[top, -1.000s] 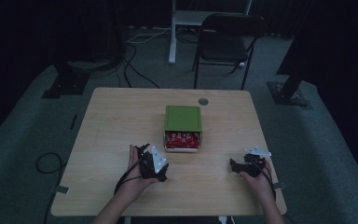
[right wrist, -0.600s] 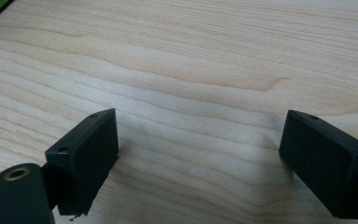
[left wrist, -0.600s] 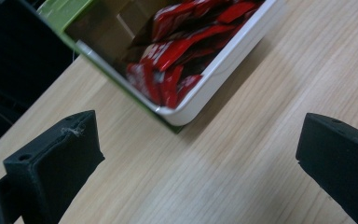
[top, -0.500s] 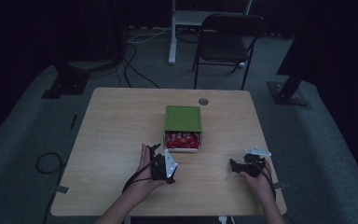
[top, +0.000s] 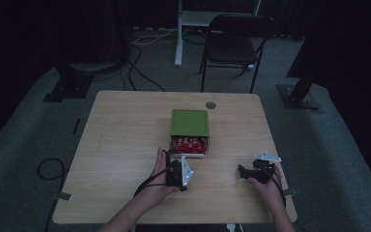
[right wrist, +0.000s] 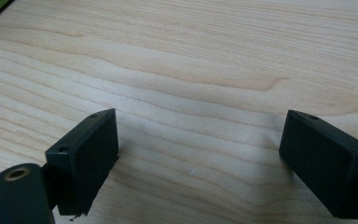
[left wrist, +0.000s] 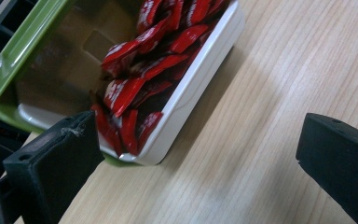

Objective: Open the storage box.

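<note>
- A green rectangular tin with a white inner tray [top: 189,126] sits near the middle of the light wooden counter [top: 121,145], its open end facing the person.
- Shiny red foil sachets [top: 188,143] fill the open part of the tray; in the left gripper view they lie heaped against the white rim [left wrist: 200,70].
- The left hand-held gripper [top: 178,170] lies just in front of the tin's open end, close to it and not touching. Its jaws are spread wide and released, with bare wood between them.
- The right hand-held gripper [top: 248,172] rests low over the counter, well apart from the tin, to the person's right. Its jaws are also spread wide, grasping nothing.
- A dark folding chair [top: 236,43] stands beyond the counter's far edge.
</note>
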The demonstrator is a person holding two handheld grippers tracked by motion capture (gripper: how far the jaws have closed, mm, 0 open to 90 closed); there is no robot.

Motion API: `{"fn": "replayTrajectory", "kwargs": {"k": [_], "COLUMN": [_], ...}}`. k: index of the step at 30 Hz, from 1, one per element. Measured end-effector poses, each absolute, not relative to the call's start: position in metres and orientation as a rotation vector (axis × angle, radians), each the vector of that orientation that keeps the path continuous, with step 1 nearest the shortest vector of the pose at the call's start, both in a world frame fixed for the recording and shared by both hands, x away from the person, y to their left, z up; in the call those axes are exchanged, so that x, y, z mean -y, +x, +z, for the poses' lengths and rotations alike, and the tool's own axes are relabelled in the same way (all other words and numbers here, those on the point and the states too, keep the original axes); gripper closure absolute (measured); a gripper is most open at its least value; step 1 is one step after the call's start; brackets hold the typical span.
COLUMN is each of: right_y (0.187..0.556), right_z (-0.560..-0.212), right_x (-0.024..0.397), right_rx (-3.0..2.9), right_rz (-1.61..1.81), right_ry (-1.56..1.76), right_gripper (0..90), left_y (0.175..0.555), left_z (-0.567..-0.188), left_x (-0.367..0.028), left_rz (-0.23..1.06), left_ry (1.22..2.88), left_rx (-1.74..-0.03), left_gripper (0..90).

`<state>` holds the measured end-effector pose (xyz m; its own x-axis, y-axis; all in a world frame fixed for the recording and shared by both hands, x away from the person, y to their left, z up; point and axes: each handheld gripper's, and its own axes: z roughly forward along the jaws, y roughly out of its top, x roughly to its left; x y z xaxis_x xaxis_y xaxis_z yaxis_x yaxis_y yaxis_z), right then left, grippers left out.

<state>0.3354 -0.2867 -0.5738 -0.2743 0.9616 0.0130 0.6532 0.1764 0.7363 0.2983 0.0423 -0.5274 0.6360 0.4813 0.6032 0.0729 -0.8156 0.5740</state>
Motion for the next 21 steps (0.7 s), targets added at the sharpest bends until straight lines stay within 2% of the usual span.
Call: {"fn": "replayTrajectory", "kwargs": {"k": [12,21], "right_y": [0.335,0.335], "right_z": [-0.574,-0.574], "right_x": [0.287,0.287], "right_rx": [-1.998,-2.001], "right_rz": [0.89,0.888], "right_ry": [1.517,1.511], "right_gripper": [11.2,11.2], "left_y": [0.3,0.305], "left_z": [-0.536,-0.547], "left_x": [-0.031,-0.025], "left_rz": [1.1,1.134], "left_ry": [2.43,2.495], "left_rx": [-0.303,-0.242], "left_gripper": [1.8,7.4]}}
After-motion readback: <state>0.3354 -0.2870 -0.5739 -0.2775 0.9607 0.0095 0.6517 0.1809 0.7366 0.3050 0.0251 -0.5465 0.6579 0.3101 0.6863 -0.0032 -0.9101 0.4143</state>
